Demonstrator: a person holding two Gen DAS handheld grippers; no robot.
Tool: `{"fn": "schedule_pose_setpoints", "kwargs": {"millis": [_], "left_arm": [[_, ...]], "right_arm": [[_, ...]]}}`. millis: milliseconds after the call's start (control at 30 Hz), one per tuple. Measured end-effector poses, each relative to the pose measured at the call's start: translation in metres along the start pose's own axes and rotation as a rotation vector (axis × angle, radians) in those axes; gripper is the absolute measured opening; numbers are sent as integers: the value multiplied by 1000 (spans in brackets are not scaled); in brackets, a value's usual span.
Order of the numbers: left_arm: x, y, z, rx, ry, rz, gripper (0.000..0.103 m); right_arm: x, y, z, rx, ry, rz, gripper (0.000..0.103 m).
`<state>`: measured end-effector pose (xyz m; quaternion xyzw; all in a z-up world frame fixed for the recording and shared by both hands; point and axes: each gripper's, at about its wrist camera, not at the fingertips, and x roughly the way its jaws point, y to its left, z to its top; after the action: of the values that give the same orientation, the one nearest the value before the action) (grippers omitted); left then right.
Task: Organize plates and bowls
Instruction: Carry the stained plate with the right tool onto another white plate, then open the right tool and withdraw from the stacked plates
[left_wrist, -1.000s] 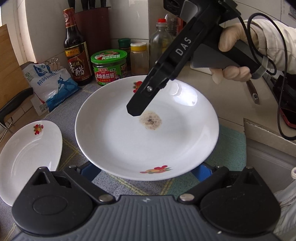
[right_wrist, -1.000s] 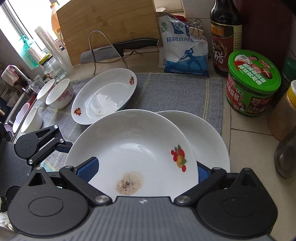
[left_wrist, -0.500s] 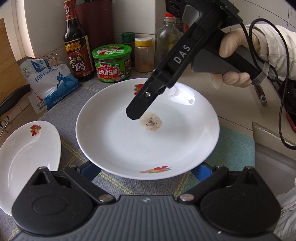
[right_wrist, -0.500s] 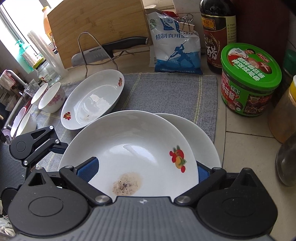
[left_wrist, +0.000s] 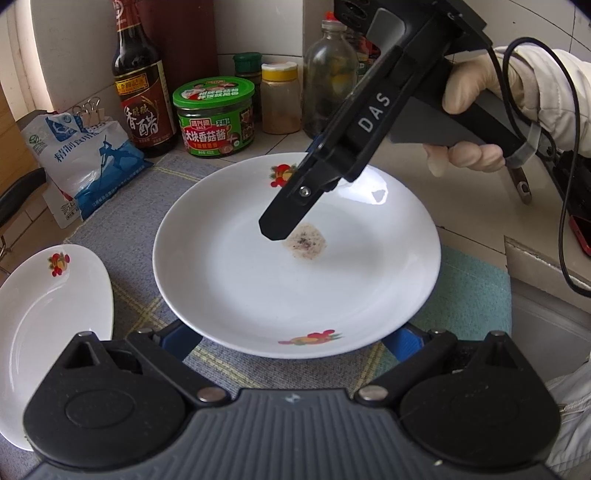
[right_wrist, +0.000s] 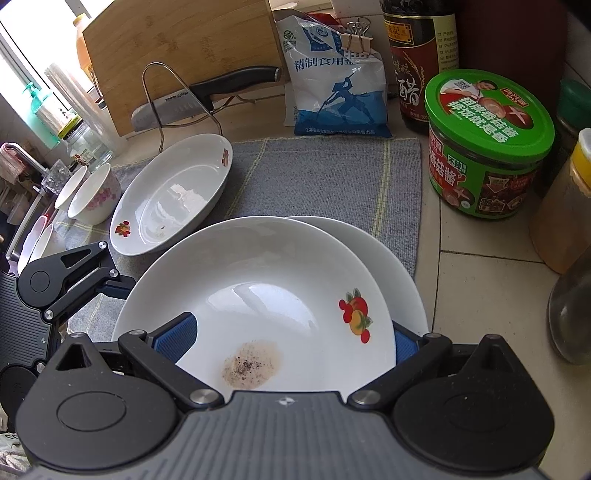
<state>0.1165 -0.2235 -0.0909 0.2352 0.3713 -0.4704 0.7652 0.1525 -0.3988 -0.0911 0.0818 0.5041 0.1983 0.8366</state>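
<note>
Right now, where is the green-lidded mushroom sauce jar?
In the right wrist view, the green-lidded mushroom sauce jar stands on the tiled counter at right, beside the dark vinegar bottle, just off the grey mat.

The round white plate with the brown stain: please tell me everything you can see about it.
The round white plate looks like glazed ceramic, shallow, with red fruit prints near two rim spots and a speckled brown stain inside. It overlaps a second white plate. The right gripper holds one rim and the left gripper the near one, blue pads at its edge.

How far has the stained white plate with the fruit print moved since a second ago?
Yes, it has moved: in the right wrist view the stained white plate now covers more of the plain white plate beneath, sliding over it toward stacking.
</note>
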Motion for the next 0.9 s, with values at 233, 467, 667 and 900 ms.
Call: {"fn": "schedule_pose_setpoints", "kwargs": {"millis": [233,467,667,900], "left_arm": [[1,3,0,20,-1,17,101],[3,5,1,12,-2,5,101],[1,4,1,7,-11,8,101],[0,2,-2,-8,-12,30,101]], "right_arm": [[-8,-5,-6,27,-8,-12,103],[-17,-3,-9,38,-22,-39,103],[-24,0,-13,42,-27,-65,103],[-28,6,-18,45,-24,-102,103]]}}
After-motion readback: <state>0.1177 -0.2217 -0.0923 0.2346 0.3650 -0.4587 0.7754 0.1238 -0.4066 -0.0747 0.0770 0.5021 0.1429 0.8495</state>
